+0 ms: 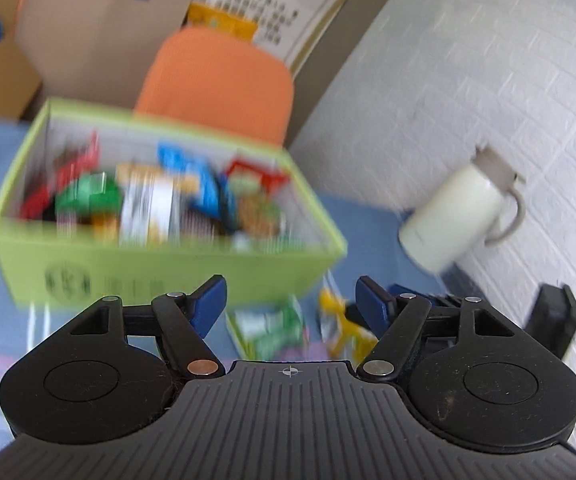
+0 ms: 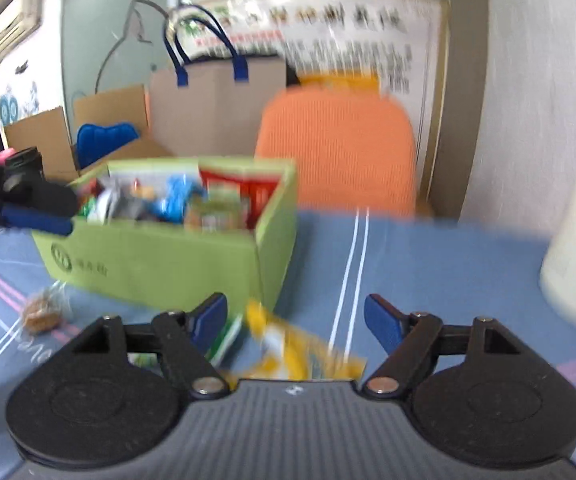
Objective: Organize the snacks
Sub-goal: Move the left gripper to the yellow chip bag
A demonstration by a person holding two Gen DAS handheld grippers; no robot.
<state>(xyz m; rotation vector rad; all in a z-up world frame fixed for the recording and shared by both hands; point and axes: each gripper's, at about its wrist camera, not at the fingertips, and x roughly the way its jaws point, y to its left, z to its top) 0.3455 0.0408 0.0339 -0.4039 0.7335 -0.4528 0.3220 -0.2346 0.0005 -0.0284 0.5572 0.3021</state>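
Yellow snack packet: on the blue cloth, just before the green box, beside a green packet.
Handling: likely light, crinkly, slippery; pinch a flat edge.
Left gripper: jaws apart, empty.
Right gripper: jaws apart, empty, above the yellow packet.

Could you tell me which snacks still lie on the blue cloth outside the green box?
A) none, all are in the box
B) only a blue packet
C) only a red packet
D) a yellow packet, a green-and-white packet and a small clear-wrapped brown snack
D: a yellow packet and a green-and-white packet lie before the green box, and a clear-wrapped brown snack lies to the left.
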